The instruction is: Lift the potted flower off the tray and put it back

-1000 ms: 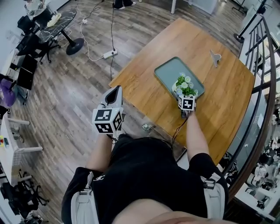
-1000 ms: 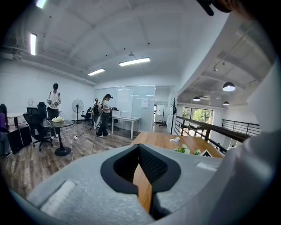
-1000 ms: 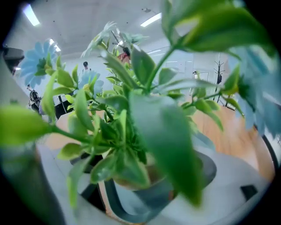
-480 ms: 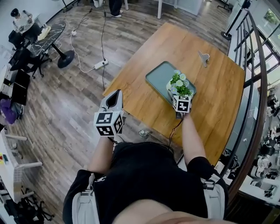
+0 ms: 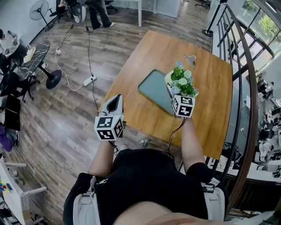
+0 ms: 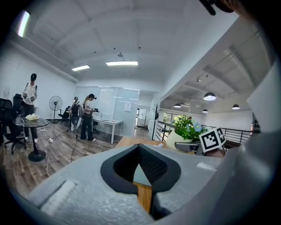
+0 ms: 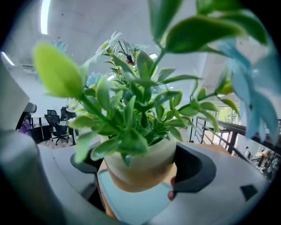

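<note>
both clamped: right gripper pinches round smooth potted flower, left gripper nothing.

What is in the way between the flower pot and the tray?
Nothing visible. The right gripper holds the potted flower lifted by the tray, whose surface is bare; the left gripper is off to the side.

Wood-plank floor, wooden table, black railing, standing fan, ceiling strip lights.
</note>
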Demonstrator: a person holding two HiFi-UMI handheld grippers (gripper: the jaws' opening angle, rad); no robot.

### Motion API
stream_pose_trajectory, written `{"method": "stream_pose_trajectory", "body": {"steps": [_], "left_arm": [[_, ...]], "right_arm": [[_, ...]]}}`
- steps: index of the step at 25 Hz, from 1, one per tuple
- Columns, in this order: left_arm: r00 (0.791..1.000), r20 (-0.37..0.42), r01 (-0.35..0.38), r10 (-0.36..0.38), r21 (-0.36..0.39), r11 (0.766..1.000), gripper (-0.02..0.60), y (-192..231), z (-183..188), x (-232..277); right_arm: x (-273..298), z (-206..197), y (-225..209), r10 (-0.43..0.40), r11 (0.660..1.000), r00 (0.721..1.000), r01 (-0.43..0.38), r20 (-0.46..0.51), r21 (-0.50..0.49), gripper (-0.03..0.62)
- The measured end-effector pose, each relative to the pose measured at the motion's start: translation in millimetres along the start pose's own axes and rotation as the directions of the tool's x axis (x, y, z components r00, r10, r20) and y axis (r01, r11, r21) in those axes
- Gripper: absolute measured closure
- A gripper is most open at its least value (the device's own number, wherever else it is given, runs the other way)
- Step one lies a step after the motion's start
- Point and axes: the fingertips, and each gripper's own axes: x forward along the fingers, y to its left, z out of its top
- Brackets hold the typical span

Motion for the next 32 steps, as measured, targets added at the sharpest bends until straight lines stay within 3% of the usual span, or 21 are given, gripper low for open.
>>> {"method": "stream_pose_trajectory", "body": {"steps": [6, 12, 19, 28, 32], "left_arm": [[0.996, -0.020, 0.088, -0.088, 0.020, 0.996, 0.566, -4, 2, 23], [0.988, -0.017, 0.156, -0.155, 0.034, 0.987, 0.566, -16, 7, 37], [0.969, -0.031, 0.246, -0.244, 0.064, 0.967, 0.566, -48, 8, 50], [0.943, -0.038, 0.333, -0.331, 0.091, 0.939, 0.566, -87, 9, 48], [0.941, -0.046, 0.340, -0.337, 0.099, 0.935, 0.566, -89, 8, 42]], "right_arm": [[-42, 57, -7, -0.107, 0.994, 0.989, 0.107, 0.098, 0.005, 0.091], [-95, 76, -13, -0.201, 0.979, 0.970, 0.199, 0.134, 0.030, 0.091], [-147, 54, -16, -0.293, 0.953, 0.949, 0.280, 0.117, 0.117, 0.091], [-180, 26, -10, -0.328, 0.940, 0.940, 0.315, 0.098, 0.129, 0.092], [-185, 21, -8, -0.317, 0.942, 0.944, 0.302, 0.093, 0.148, 0.092]]}}
